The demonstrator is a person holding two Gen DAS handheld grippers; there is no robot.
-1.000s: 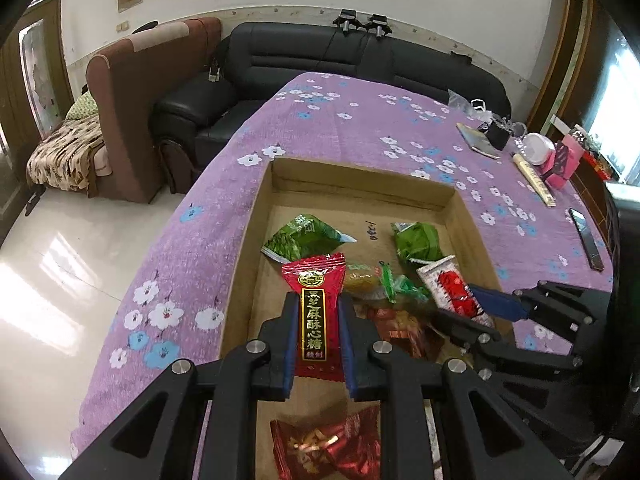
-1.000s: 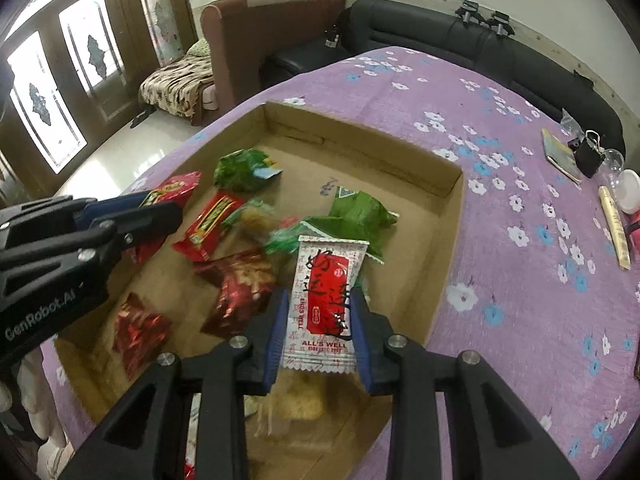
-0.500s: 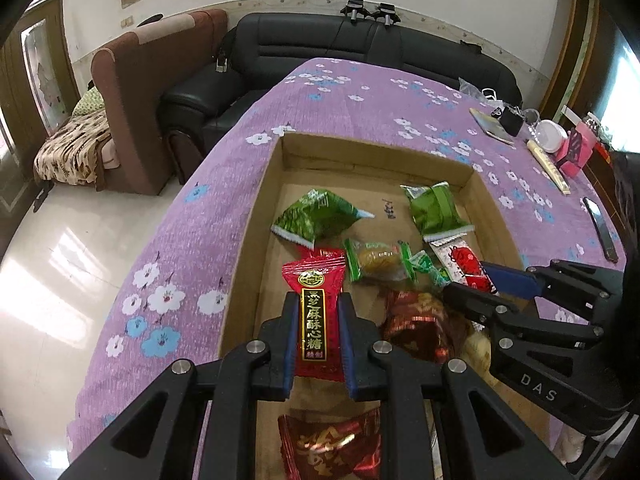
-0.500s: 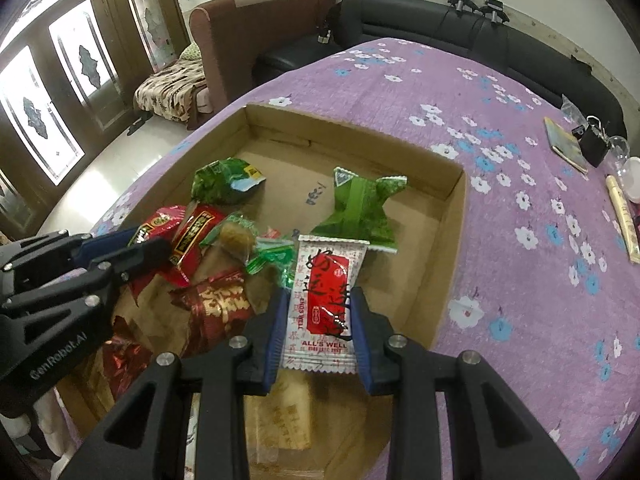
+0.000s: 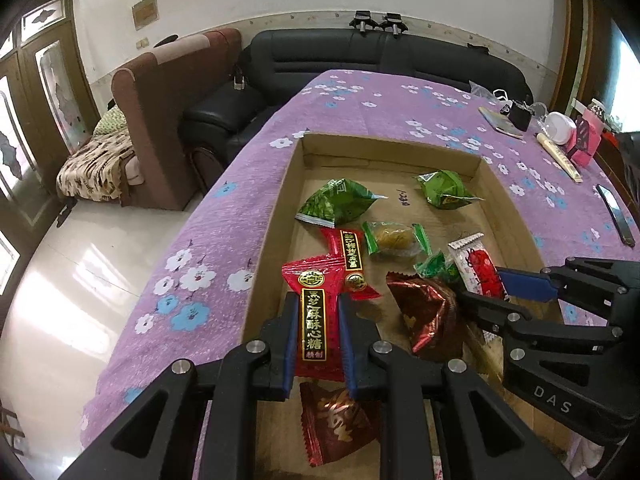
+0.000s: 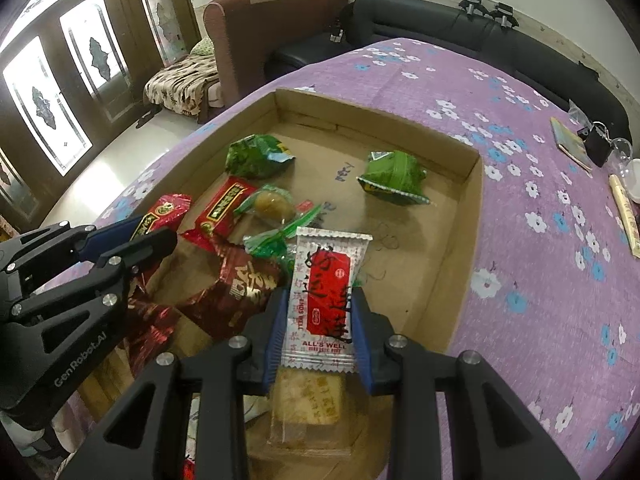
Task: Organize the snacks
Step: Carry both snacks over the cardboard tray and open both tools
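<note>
You've lifted both away from the cardboard tray [image 5: 276,216]: left gripper [image 5: 316,334] fingers clamped on the red candy packet [image 5: 314,320], right gripper [image 6: 320,326] pinching the white-and-red packet [image 6: 324,300]. Sorting's next.

Bare floor at the far end of the cardboard tray [image 6: 470,184] lies open between two green packets [image 6: 256,156], while wrappers crowd its near half.

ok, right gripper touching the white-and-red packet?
Touching. In the right wrist view the right gripper is shut on the white-and-red packet: both blue pads press against its side edges, no gap, holding it above the cardboard box.
</note>
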